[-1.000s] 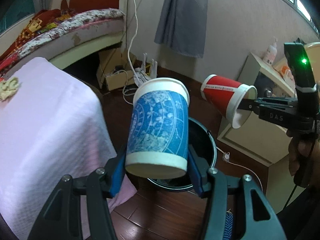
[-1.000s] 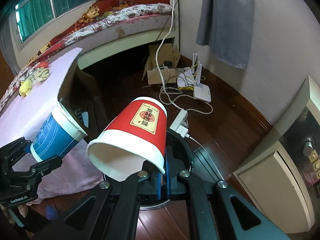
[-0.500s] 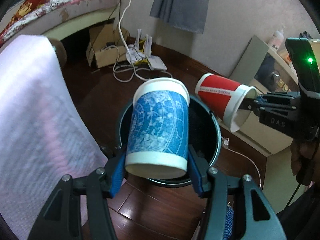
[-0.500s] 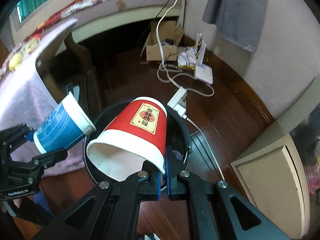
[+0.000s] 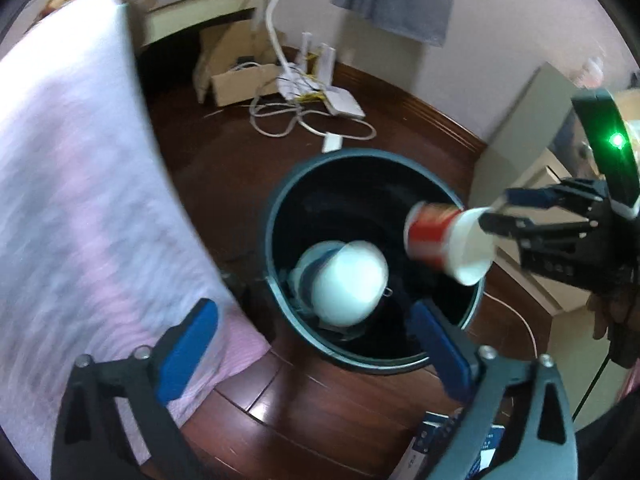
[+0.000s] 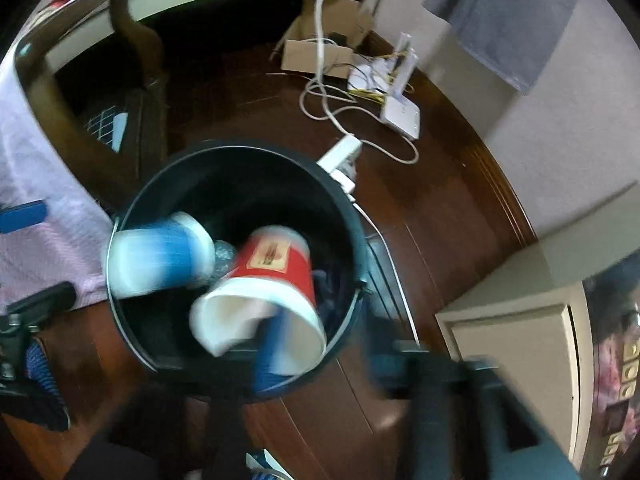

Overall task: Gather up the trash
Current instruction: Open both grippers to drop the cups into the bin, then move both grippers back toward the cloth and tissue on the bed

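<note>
A dark round trash bin (image 5: 280,216) (image 6: 344,200) stands on the wood floor below both grippers. The blue paper cup (image 5: 344,284) (image 6: 156,256) is loose and falling into the bin, blurred. My left gripper (image 5: 312,344) is open and empty above the bin's near rim. The red paper cup (image 5: 444,240) (image 6: 276,276) is also over the bin mouth, blurred, at the tips of my right gripper (image 5: 492,212). In the right wrist view the right gripper (image 6: 320,344) looks spread apart, with one blue pad still across the cup's rim.
A pink cloth-covered table (image 5: 80,184) is at the left of the bin. Cables, a router (image 5: 340,100) and a cardboard box (image 5: 236,80) lie on the floor behind it. A beige cabinet (image 6: 520,328) stands at the right.
Both grippers tilted down over the bin and opened. The blue cup left the left gripper and drops into the bin; the red cup slips from the right gripper.
</note>
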`<state>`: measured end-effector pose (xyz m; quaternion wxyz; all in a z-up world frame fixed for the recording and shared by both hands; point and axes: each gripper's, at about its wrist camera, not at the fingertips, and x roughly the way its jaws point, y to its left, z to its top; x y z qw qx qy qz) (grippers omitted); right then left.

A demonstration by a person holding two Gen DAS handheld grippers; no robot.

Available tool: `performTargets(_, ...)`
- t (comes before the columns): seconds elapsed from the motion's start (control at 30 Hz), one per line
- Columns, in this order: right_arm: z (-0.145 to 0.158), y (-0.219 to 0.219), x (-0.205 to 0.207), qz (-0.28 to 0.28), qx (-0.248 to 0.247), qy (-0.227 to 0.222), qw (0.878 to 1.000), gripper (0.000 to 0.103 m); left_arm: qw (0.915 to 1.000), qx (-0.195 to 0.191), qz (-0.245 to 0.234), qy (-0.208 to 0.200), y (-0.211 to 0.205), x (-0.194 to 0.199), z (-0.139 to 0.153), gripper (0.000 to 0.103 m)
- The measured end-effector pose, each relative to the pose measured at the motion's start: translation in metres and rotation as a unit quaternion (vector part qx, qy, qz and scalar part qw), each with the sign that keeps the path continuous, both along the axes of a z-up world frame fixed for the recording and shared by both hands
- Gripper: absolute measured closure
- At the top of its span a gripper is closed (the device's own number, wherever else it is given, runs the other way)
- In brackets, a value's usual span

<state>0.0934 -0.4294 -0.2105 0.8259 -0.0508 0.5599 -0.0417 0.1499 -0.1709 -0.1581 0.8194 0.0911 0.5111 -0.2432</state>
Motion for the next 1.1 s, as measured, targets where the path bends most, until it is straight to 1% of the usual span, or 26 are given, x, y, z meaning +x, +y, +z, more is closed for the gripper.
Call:
performTargets(0.1,0.007,-0.011,-0.002,-0.016,0.009,-0.007,1.000,0.031,0.9998,0.010,0.008,-0.015,0.008,-0.008,0.003,0.001)
performTargets(0.13,0.009,-0.012,-0.003,-0.019,0.008,-0.009,1.000,0.021,0.9995,0.015,0.013,-0.024,0.011,-0.011,0.005,0.001)
performTargets(0.17,0.013,-0.013,-0.004,-0.024,0.006,-0.013,1.000,0.015,0.9993,0.017,0.018,-0.029,0.014,-0.013,0.006,0.001)
performTargets(0.2,0.017,-0.013,-0.005,-0.026,0.009,-0.018,0.999,0.007,0.9991,0.016,0.025,-0.031,0.017,-0.015,0.008,0.001)
performTargets(0.23,0.021,-0.012,-0.009,-0.026,0.013,-0.022,0.999,0.005,0.9990,0.013,0.030,-0.031,0.019,-0.017,0.010,0.001)
performTargets(0.37,0.039,-0.003,-0.019,-0.027,0.013,-0.042,0.999,0.004,0.9983,0.012,0.039,-0.040,0.026,-0.022,0.022,0.001)
performTargets(0.53,0.064,0.011,-0.030,-0.014,0.009,-0.065,0.998,0.000,0.9971,0.008,0.040,-0.064,0.034,-0.033,0.047,0.001)
performTargets(0.63,0.081,0.019,-0.039,-0.005,0.010,-0.079,0.997,0.000,0.9964,0.007,0.038,-0.075,0.039,-0.038,0.061,0.001)
performTargets(0.8,0.105,0.026,-0.051,-0.009,0.019,-0.103,0.994,0.000,0.9945,0.000,0.045,-0.095,0.049,-0.044,0.084,0.001)
performTargets(0.97,0.126,0.040,-0.052,-0.002,0.024,-0.131,0.991,0.000,0.9907,-0.008,0.063,-0.120,0.061,-0.049,0.106,0.001)
performTargets(1.1,0.139,0.058,-0.045,0.010,0.026,-0.149,0.988,0.000,0.9867,-0.025,0.085,-0.136,0.081,-0.048,0.124,0.001)
